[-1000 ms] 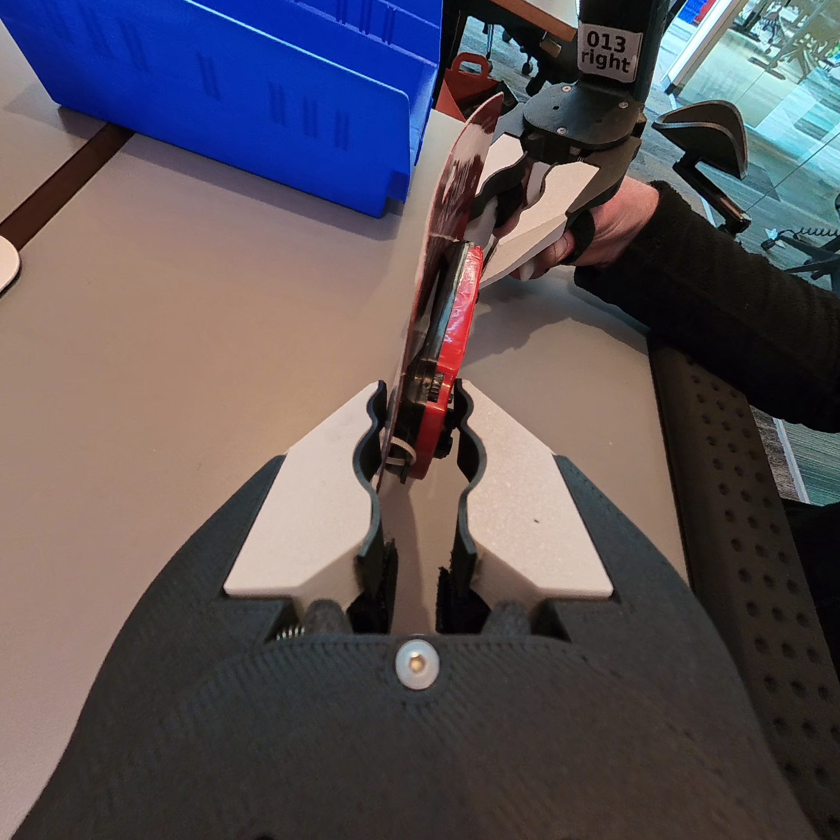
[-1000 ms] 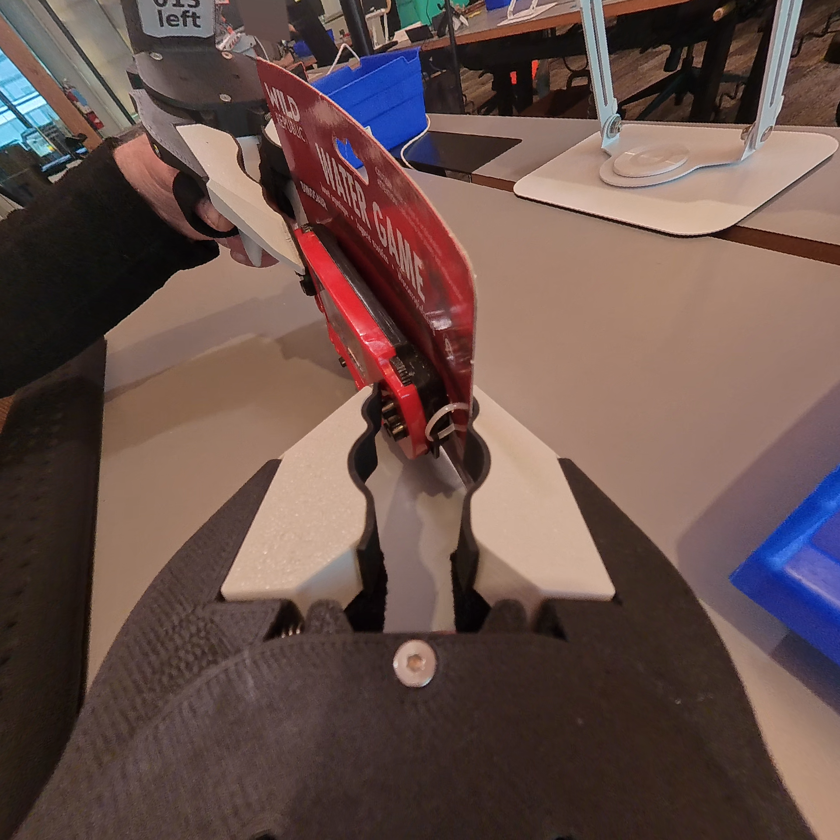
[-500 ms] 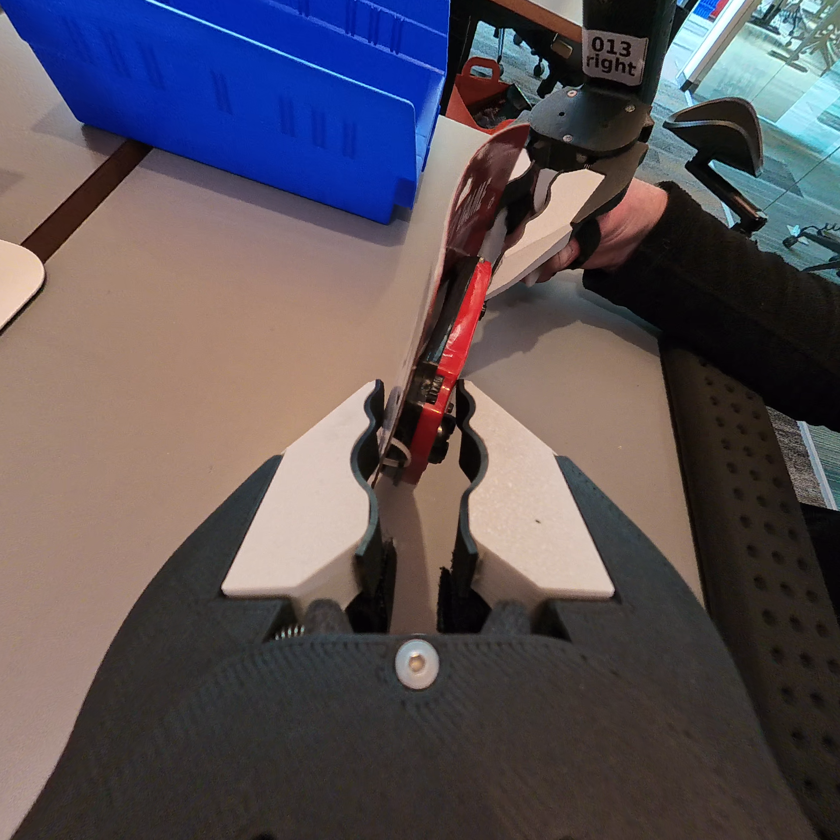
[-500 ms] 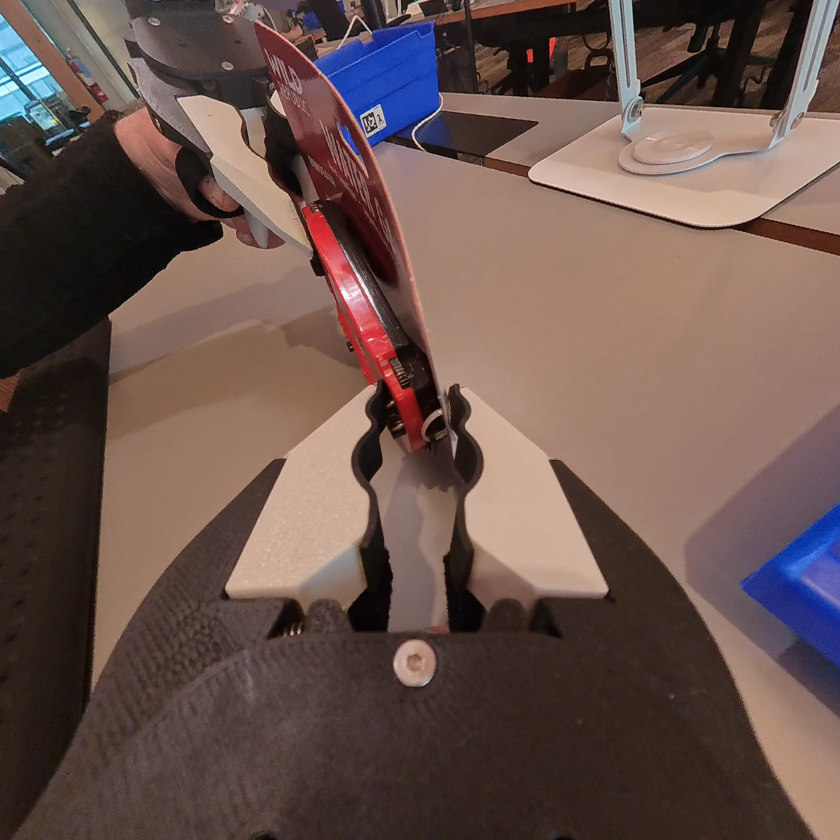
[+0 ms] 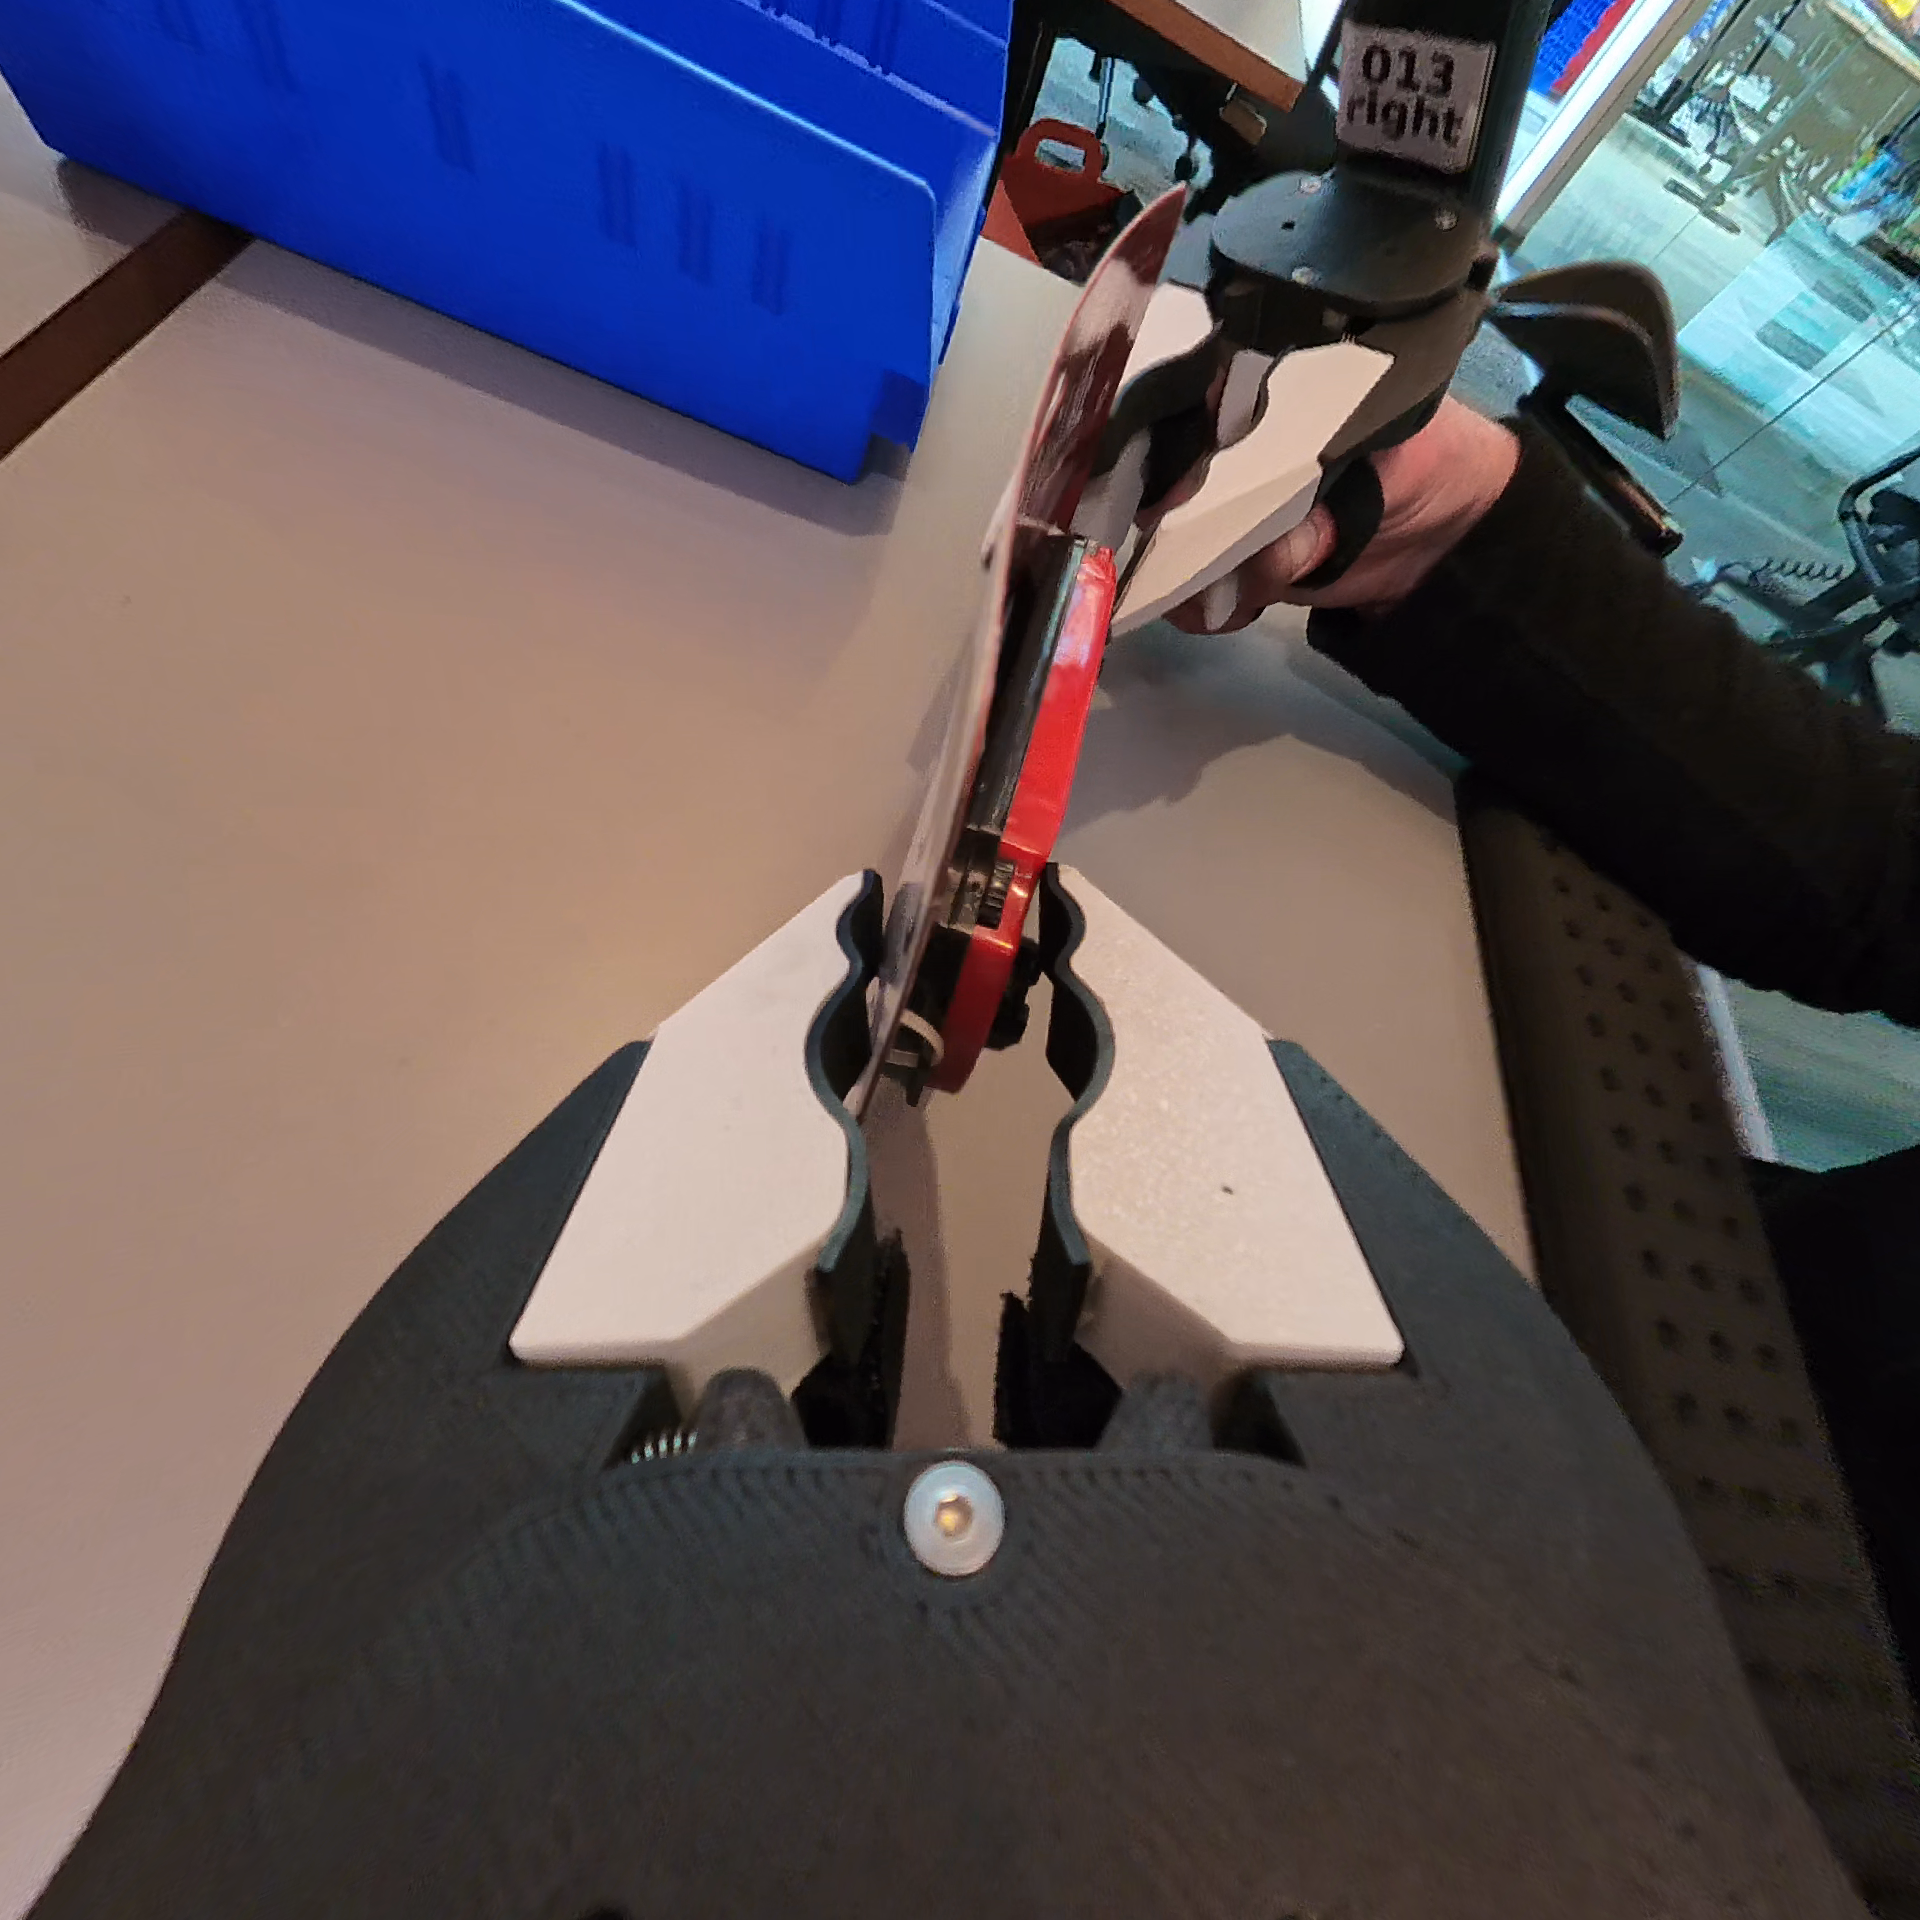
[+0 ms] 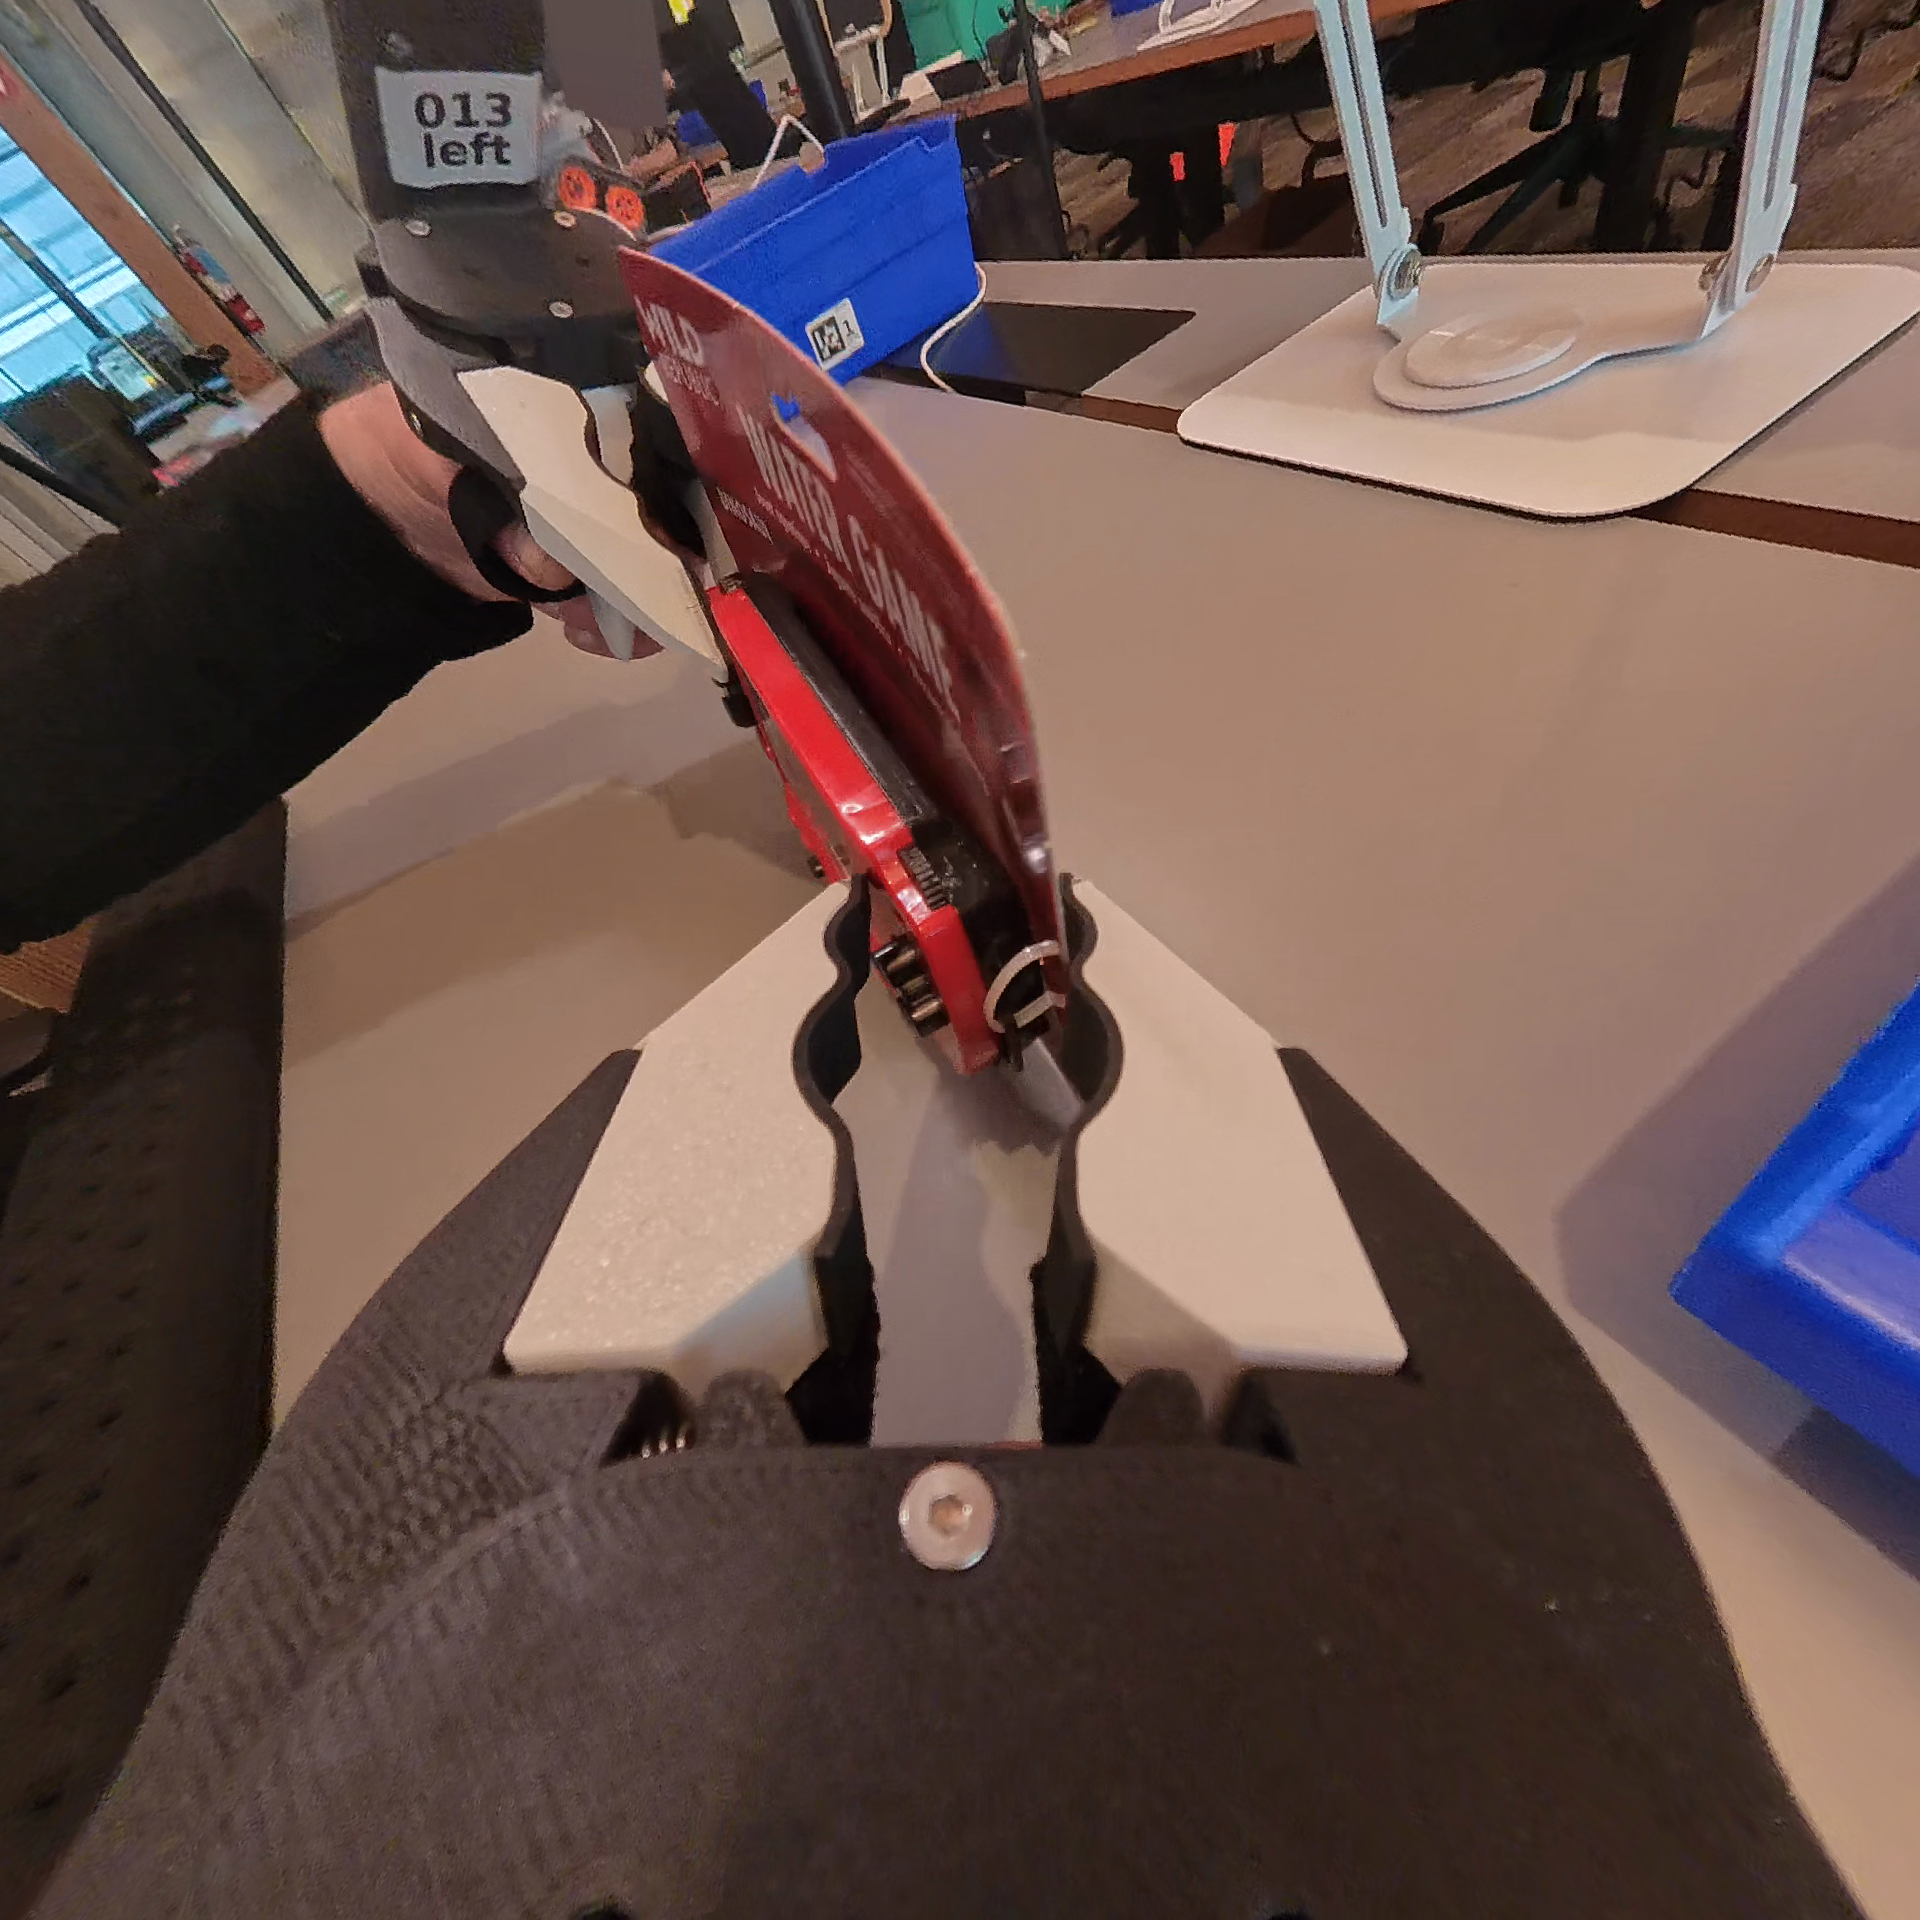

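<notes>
A red handheld toy [image 5: 1044,748] is tied to a red printed backing card [image 5: 1091,343], and the package is held edge-up above the grey table [image 5: 416,779]. My left gripper [image 5: 956,899] is shut on the package's near end. The right gripper [image 5: 1169,468] grips its far, upper end from the right. In the right wrist view, my right gripper [image 6: 961,909] is shut on the near end of the toy [image 6: 821,748] and card [image 6: 883,582]. The left gripper [image 6: 649,488] holds the far end there. A white tie [image 6: 1023,982] shows at the toy's near corner.
A large blue bin [image 5: 520,208] stands at the table's back left; its corner shows at the right in the right wrist view [image 6: 1818,1278]. A white stand base [image 6: 1558,416], a dark pad [image 6: 1060,332] and another blue bin [image 6: 831,249] lie beyond. A black perforated surface [image 5: 1662,1299] borders the table.
Both grippers kept hold of the package. It twisted: half a second ago the card was nearly edge-on in the right wrist view, and now its printed face shows again. The views shifted slightly.
</notes>
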